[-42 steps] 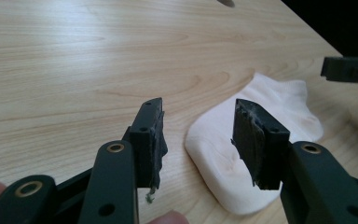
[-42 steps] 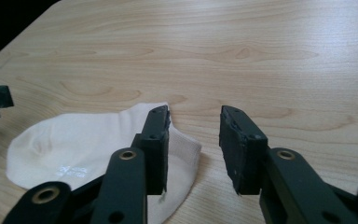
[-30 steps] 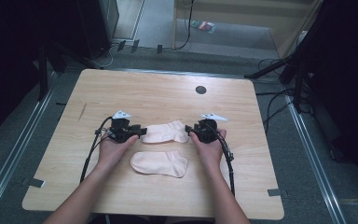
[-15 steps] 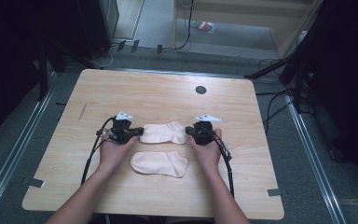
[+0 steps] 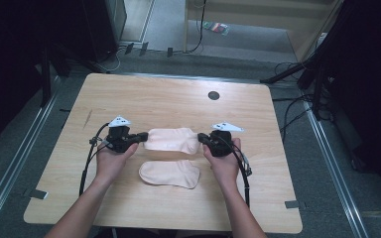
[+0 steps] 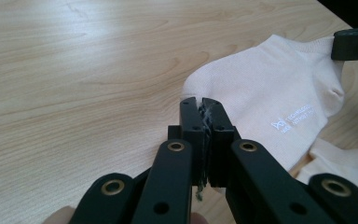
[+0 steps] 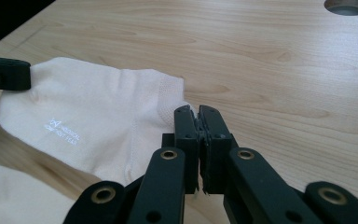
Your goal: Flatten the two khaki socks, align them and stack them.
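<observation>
The left gripper [image 5: 143, 137] and right gripper [image 5: 202, 138] are each clamping an end of 1 sock [image 5: 171, 139], stretching it above the table [image 5: 168, 99], beside another sock [image 5: 169, 173].

A light wooden rectangular table [image 5: 168, 99] has a round dark hole [image 5: 214, 95] near its far edge; well nearer than that hole lies 1 flat cream fabric sock [image 5: 169, 173].

Even bright table light, dark surroundings, perhaps soft
</observation>
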Demonstrator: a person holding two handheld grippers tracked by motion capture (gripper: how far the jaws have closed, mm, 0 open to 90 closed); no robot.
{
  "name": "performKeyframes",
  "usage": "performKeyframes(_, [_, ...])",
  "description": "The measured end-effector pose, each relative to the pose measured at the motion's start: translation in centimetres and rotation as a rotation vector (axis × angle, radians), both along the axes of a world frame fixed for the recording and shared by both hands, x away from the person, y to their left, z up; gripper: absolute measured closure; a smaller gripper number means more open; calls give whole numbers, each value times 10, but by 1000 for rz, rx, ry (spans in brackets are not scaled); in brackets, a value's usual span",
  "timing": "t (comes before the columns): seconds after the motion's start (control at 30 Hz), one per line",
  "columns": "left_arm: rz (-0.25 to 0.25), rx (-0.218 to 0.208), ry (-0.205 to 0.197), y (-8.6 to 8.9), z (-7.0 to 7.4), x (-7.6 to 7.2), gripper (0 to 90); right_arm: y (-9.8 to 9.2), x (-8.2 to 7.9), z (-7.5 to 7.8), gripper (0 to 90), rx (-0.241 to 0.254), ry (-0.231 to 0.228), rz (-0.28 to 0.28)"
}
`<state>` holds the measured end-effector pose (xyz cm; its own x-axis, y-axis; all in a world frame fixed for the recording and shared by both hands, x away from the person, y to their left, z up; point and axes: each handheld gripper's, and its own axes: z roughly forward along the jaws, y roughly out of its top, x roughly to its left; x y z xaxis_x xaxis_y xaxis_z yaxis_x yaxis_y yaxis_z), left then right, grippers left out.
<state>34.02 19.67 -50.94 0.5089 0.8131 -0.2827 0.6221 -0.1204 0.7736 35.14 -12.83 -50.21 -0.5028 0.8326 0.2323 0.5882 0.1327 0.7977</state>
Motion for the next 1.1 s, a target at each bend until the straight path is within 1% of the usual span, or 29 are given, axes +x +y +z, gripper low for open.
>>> performKeyframes(0.03, [-3,6,-11,1,3,-4,896,0,-2,1,878,0,-5,0])
performKeyframes(0.07, [-3,6,-11,1,3,-4,895,0,-2,1,878,0,-5,0])
performKeyframes(0.13, [-9,3,-17,4,5,-8,896,0,-6,5,879,5,-10,8])
performKeyframes(0.2, [-8,-8,-20,6,6,-13,896,-1,-11,8,879,5,-16,15])
performKeyframes(0.27, [-12,-8,-24,8,8,-17,895,-1,-15,10,879,10,-13,22])
performKeyframes(0.37, [-15,-17,-30,12,9,-25,896,-1,-23,13,881,-2,-20,31])
performKeyframes(0.4, [-11,-15,-34,13,10,-27,896,-1,-26,13,882,2,-20,32])
performKeyframes(0.47, [-9,-24,-37,16,10,-32,897,-3,-31,14,883,10,-17,34])
performKeyframes(0.5, [-13,-31,-37,18,11,-36,897,-4,-36,14,884,17,-12,39])
performKeyframes(0.53, [-13,-31,-37,18,11,-36,897,-4,-36,14,884,17,-12,39])
performKeyframes(0.63, [-25,-29,-37,17,11,-45,896,-4,-46,12,883,18,-5,51])
performKeyframes(0.7, [-33,-31,-37,16,11,-51,896,-5,-48,11,884,18,-6,54])
performKeyframes(0.73, [-37,-29,-38,16,10,-54,896,-7,-53,10,884,25,0,54])
performKeyframes(0.77, [-40,-29,-35,15,10,-56,896,-7,-53,10,884,25,0,54])
performKeyframes(0.83, [-45,-21,-35,14,8,-61,896,-8,-57,9,883,27,7,54])
performKeyframes(0.97, [-55,-15,-21,11,4,-69,896,-11,-65,5,883,23,17,59])
performKeyframes(1.1, [-59,-5,-22,8,2,-73,896,-13,-69,3,883,27,29,59])
